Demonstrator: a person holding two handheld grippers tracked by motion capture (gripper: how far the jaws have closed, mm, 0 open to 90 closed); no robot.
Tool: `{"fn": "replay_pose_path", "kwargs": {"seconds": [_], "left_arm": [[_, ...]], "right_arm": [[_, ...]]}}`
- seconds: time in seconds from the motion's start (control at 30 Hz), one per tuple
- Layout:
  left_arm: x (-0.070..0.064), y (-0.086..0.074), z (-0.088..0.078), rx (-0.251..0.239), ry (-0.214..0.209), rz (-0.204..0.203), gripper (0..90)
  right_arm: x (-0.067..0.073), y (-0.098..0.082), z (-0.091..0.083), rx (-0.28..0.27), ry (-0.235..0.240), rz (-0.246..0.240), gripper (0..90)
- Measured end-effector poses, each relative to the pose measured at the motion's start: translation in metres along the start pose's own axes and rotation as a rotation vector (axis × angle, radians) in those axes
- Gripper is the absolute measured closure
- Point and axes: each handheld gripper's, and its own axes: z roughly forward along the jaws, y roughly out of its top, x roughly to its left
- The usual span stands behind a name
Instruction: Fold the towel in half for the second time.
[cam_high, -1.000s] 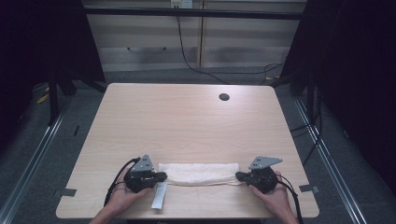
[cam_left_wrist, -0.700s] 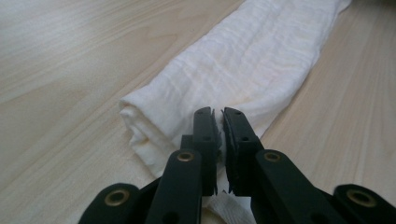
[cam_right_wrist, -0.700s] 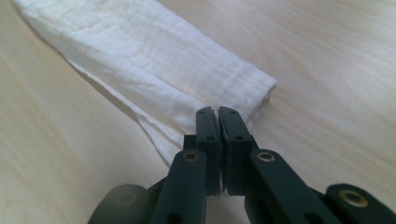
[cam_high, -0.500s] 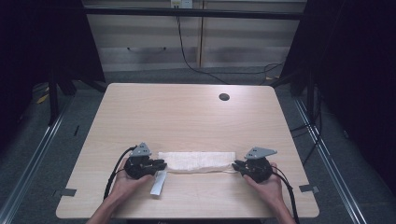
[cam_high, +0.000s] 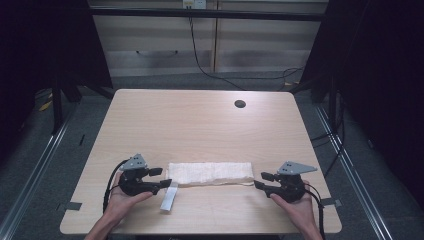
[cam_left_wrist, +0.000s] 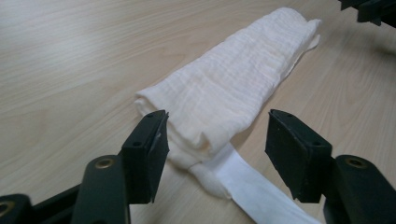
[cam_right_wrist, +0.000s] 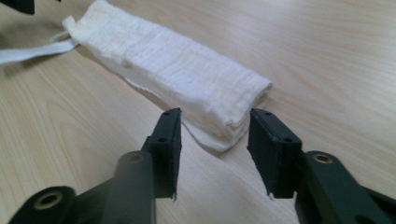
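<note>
Now both grippers have just let go. Left gripper (cam_high: 161, 178) at approx 7 o'clock on the table (cam_high: 200, 120), right gripper (cam_high: 260, 180) at approx 5 o'clock; each has had its jaws opening within the last half sec, and the gripper views show the pads spread w/ nothing pinched. A sec ago both were clamped on the ends of the folded cloth (cam_high: 210, 173), stretching it btwn them; now the cloth lies flat on the wood near the front edge, roughly 6 o'clock, a long narrow folded strip running 9-to-3.

In the left gripper view the cloth (cam_left_wrist: 233, 88) end sits just ahead of the open jaws, not touched, w/ a white strap or tag (cam_left_wrist: 247, 186) trailing out toward the camera. In the right gripper view the other end (cam_right_wrist: 187, 74) lies just beyond the pads, also clear.

Both hands have also backed off the cloth ends vs. the earlier frames.

Judgement: this fold looks done and set down. Next prob. a regrip for another fold across the short way, or finished. Loose strap at 7 o'clock may need tucking.
</note>
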Motion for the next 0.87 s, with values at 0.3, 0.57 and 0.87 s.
{"fn": "replay_pose_path", "kwargs": {"seconds": [0.3,0.57,0.87], "left_arm": [[0.019,-0.021,-0.029,-0.008,0.075,-0.101,30.3],[0.021,-0.035,-0.044,-0.014,0.129,-0.152,20.5],[0.031,-0.049,-0.053,-0.032,0.131,-0.175,15.9]], "right_arm": [[-0.017,-0.01,-0.033,-0.061,-0.067,0.099,37.3],[-0.031,-0.035,-0.053,-0.09,-0.132,0.162,35.8],[-0.038,-0.051,-0.044,-0.032,-0.189,0.18,31.6]]}}
